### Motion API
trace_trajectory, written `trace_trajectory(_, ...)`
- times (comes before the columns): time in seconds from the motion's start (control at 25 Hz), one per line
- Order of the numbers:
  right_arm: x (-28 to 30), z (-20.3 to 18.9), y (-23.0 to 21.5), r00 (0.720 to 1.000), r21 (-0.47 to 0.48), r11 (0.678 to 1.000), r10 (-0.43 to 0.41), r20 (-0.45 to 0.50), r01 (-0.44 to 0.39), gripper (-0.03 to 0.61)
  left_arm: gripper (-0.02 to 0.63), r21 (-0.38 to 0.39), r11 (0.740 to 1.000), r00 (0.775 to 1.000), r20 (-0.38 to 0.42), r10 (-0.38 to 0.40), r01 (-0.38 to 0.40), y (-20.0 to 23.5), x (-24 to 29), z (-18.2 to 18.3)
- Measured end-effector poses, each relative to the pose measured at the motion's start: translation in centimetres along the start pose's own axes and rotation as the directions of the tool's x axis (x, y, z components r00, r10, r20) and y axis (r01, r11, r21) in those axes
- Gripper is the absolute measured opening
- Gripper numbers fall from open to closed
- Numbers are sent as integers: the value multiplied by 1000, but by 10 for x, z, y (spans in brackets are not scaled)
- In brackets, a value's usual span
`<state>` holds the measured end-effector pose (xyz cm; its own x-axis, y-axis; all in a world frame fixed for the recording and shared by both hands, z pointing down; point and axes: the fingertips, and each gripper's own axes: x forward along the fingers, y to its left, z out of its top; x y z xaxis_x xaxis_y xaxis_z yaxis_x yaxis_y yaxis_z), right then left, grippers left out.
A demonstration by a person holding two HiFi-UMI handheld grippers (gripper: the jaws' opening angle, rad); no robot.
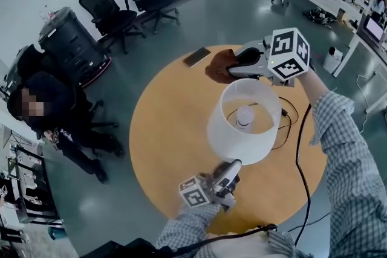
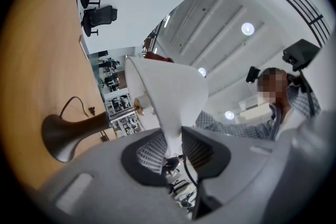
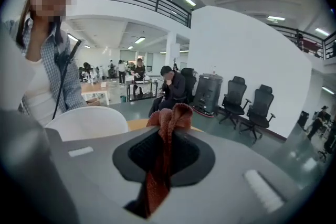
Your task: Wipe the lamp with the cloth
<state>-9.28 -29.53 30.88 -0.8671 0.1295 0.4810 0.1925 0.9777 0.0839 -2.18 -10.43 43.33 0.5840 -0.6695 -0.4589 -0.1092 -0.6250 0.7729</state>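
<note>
Round wooden tabletop [image 1: 158, 130], lamp [image 1: 243, 121] standing near its middle, thin black cord [image 1: 295, 109] looping beside the lamp, flat dark phone [image 1: 197, 57] at the far edge

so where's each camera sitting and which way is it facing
Head view: on the person's head, looking steeply down at the table and lamp shade; both sleeves, left gripper and right gripper show.
Left gripper view: on that gripper, tilted upward, jaws pinching the lamp shade's rim; a sleeve shows.
Right gripper view: on that gripper, facing across the room, jaws holding the cloth; the shirt shows.
Shared: the lamp shade.
</note>
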Motion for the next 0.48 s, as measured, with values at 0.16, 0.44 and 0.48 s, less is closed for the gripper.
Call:
trace_trajectory(0.16, 29, -2, 9, 981, 26, 986, 166, -95, -165, 38, 89, 4, 1000, 1000, 1, 0, 0, -1, 1, -2)
trace_trajectory(0.44, 43, -17, 22, 927, 158, 932, 348, -141, -325, 38, 89, 4, 1000, 1000, 11, -7, 7, 0, 3, -4)
trace_trajectory(0.48, 43, -15, 23, 927, 140, 934, 348, -140, -329, 38, 89, 4, 1000, 1000, 12, -6, 6, 0, 2, -3)
